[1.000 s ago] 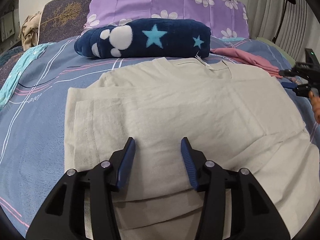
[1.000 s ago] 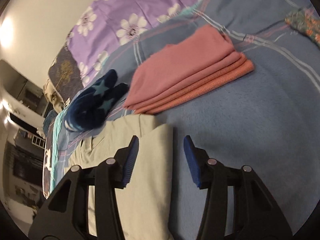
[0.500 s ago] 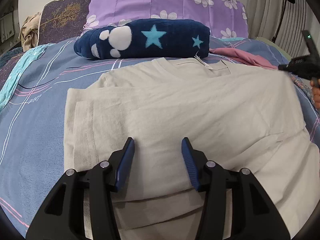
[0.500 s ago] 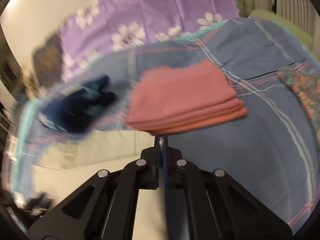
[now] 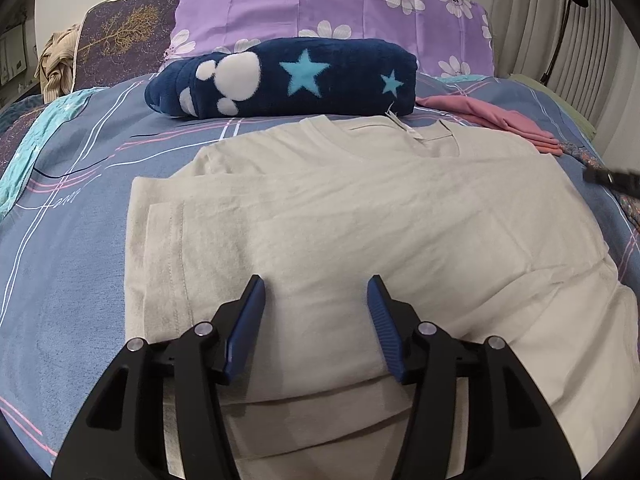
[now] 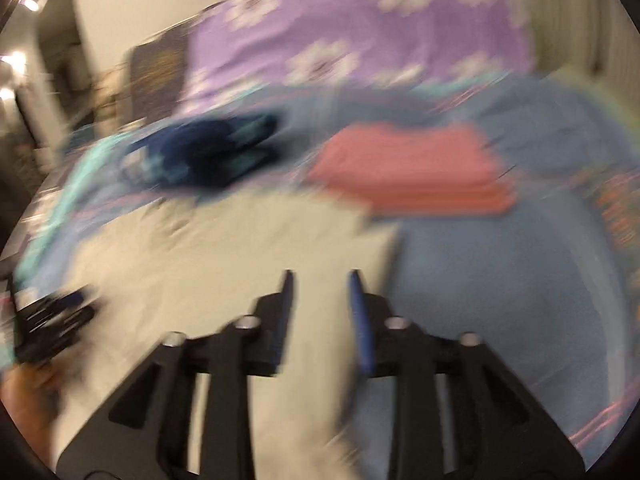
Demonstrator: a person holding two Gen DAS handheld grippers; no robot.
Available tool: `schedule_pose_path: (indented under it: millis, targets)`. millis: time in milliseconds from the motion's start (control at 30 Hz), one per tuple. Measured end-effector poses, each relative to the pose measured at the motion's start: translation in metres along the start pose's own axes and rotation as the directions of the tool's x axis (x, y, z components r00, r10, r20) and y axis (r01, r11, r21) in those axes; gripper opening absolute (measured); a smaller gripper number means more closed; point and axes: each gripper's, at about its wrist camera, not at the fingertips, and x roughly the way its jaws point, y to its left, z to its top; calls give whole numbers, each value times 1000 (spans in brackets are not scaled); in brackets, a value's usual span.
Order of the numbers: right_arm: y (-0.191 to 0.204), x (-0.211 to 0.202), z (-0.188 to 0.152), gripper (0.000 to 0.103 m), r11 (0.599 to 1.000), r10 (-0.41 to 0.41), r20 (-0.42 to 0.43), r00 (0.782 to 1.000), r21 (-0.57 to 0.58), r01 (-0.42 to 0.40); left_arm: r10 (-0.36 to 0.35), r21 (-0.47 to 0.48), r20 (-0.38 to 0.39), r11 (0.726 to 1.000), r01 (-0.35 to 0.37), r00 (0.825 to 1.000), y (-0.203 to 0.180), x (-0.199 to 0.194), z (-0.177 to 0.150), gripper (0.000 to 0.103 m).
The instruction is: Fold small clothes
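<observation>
A cream T-shirt [image 5: 360,220] lies flat on the blue bed cover, both sleeves folded in, collar toward the pillows. My left gripper [image 5: 316,292] is open and empty, low over the shirt's lower middle. The right wrist view is blurred by motion. There my right gripper [image 6: 320,280] is open and empty above the shirt's right edge [image 6: 280,248]. The right gripper's tip also shows in the left wrist view at the far right [image 5: 608,178]. The left gripper shows at the left edge of the right wrist view [image 6: 52,320].
A rolled navy blanket with stars [image 5: 288,76] lies beyond the collar. A folded pink stack [image 5: 504,120] lies at the back right, also in the right wrist view [image 6: 412,168]. Purple flowered pillows [image 5: 328,4] stand behind. The blue cover [image 5: 64,240] spreads to the left.
My right gripper was open, shut half a second ago, and has opened again while swinging fast toward the shirt's right edge. My left gripper has stayed open over the shirt.
</observation>
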Motion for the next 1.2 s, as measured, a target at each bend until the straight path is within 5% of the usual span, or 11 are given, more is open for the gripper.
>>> schedule_pose_path:
  millis: [100,167,233,267,400,467,533,633,967,1133,1200]
  targets:
    - [-8,24,-30,25,992,-122,-87,989,-40,119,-3,0,0,1000,3,1000,0,0,0,56]
    - [-3,21,-40,25,978,-164,-12,986,-136,161,-6,0,0,1000,6,1000,0,0,0,56]
    - [4,8,-44,41,924,-347,57,936,-148,352,-6,0,0,1000,6,1000,0,0,0,57]
    - [6,2,-46,43,913,-375,85,923,-140,384,-7,0,0,1000,7,1000,0,-1,0,57]
    - [19,-17,-67,39,956,-235,56,970,-164,241,-31,-7,0,999,31,1000,1,-1,0,61]
    - [16,-3,-82,40,942,-275,-3,961,-200,269,-33,-5,-2,999,33,999,1,-1,0,62]
    - [9,-6,-87,39,948,-267,22,964,-174,266,-28,0,-3,1000,28,1000,-1,-1,0,62]
    - [-2,-22,-88,42,934,-345,39,938,-84,347,-37,-7,1,999,37,999,3,-7,-1,68]
    - [-23,-67,-136,46,981,-194,45,980,1,194,-62,-13,59,998,63,996,35,-91,-58,77]
    - [-20,-84,-155,46,991,-132,38,991,28,131,-3,10,8,1000,3,1000,47,-115,-108,77]
    - [-15,-90,-164,46,994,-104,29,994,28,103,-43,-28,-17,999,42,999,55,-123,-129,77]
